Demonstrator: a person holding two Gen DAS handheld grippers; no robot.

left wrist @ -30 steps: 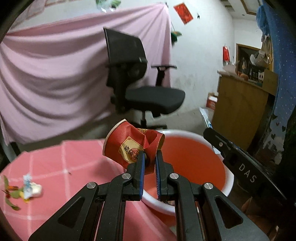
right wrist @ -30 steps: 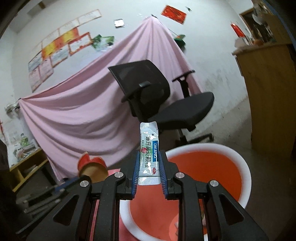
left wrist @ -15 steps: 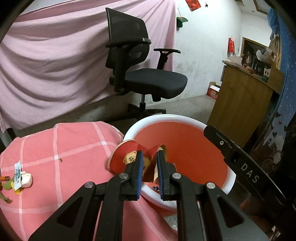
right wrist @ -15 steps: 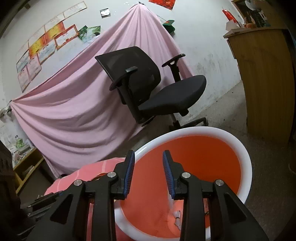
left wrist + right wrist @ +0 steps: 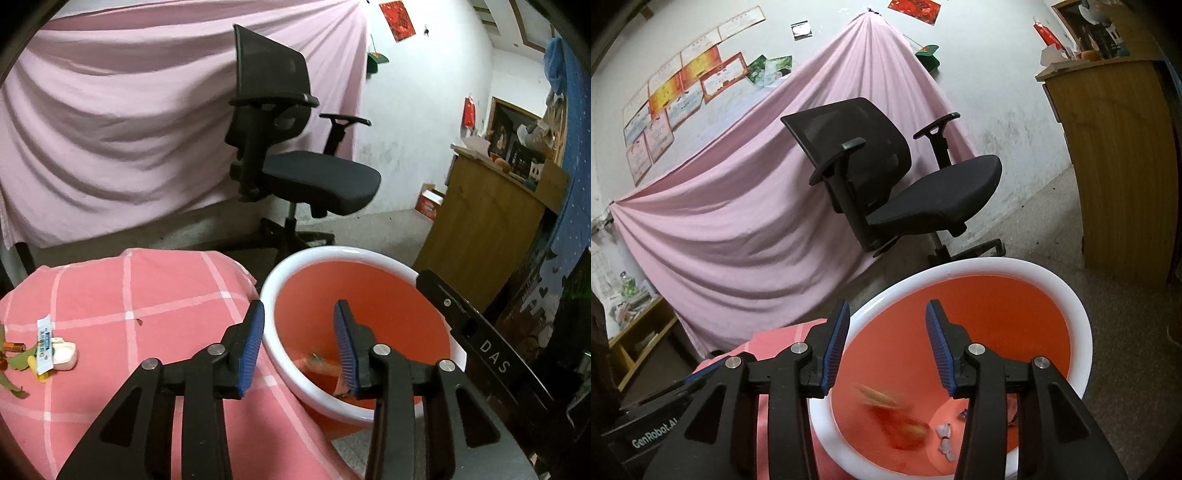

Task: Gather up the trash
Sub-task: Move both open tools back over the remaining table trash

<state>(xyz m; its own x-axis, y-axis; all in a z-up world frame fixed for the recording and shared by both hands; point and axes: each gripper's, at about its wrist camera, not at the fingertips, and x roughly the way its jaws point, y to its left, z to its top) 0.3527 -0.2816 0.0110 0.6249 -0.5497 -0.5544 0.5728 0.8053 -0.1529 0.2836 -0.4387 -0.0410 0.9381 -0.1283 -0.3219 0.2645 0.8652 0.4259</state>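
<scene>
Left tool (image 5: 299,325) over bin (image 5: 314,254), jaws opening, nothing between. Right tool (image 5: 886,328) same: jaws opening, empty, held above bin so trash drops in. Red cup (image 5: 901,424) falling inside bin, blurry. More trash (image 5: 48,350) left on desk (image 5: 166,280), far left. A second ago left tool gripped cup, right gripped packet; both let go now.

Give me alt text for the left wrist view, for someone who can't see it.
The left claw, jaws opening with nothing between them, hangs over the rim of an orange basin with trash inside, beside a table under a pink checked cloth. Small litter lies on the cloth at left; a black office chair stands behind.
</scene>
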